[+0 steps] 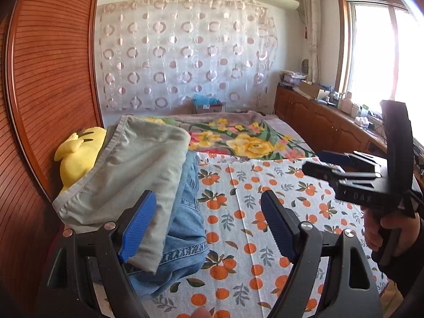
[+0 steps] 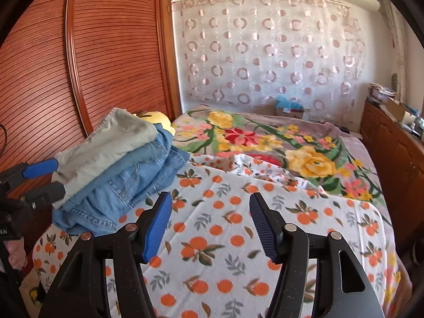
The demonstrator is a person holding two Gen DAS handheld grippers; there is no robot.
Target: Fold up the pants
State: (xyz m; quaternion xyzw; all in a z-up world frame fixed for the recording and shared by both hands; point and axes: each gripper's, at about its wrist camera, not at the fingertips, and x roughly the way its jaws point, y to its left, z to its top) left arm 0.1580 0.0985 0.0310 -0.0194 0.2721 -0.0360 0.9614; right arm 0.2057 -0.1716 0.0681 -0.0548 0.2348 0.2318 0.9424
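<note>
Pants lie in a folded stack at the left edge of the bed [image 2: 265, 212], close against the wooden slatted wardrobe door [image 2: 111, 53]: a grey-green pair [image 1: 137, 164] on top, blue jeans [image 2: 127, 185] beneath, a yellow plush toy [image 1: 76, 156] just behind. No unfolded pair shows on the orange-print sheet [image 1: 265, 212], so the folding looks done or between garments.

The stack's long axis runs from the near edge of the bed away toward the far wall, and it lies to the left of both tongs. The left tongs [image 1: 209, 222] are clearly the nearer; in the right wrist view they [image 2: 45, 180] sit at the stack's near end, one pad just beside the grey-green cloth, though contact cannot be confirmed. Their jaws stand wide apart, clamped on nothing.

The right tongs [image 2: 210, 225] hang over bare sheet, well apart from the stack, jaws apart and empty. Both point forward and slightly downward. A hand [image 1: 392, 235] grips the right handle.
</note>
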